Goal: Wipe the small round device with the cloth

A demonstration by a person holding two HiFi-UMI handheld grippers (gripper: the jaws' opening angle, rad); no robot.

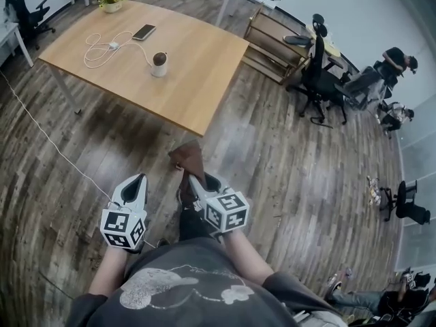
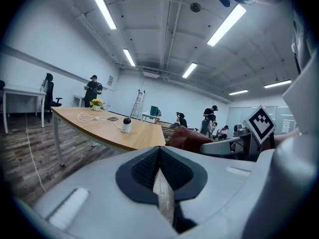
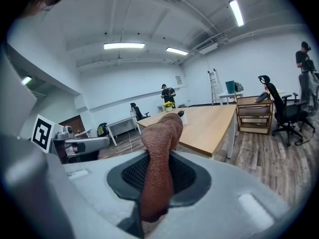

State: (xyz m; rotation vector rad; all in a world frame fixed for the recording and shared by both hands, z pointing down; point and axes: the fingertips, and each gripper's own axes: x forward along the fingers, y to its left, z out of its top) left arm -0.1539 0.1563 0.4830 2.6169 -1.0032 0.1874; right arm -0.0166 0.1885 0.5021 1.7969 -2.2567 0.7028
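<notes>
Right tool (image 3: pixel 158 179) grips the cloth (image 3: pixel 160 148), half-hiding the device (image 3: pixel 183 115); left tool (image 2: pixel 160 176) is pressed together.

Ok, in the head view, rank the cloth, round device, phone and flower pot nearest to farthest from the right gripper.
1. Cloth, held by the right gripper.
2. Small round device, near the middle of the table.
3. Phone, just beyond it, leftward.
4. Flower pot, at the far corner.

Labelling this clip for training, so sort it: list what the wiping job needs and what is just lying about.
Job: cloth, right gripper shut on it, small round device on the table.
Lying about: phone, white cable, flower pot, office chair.
</notes>
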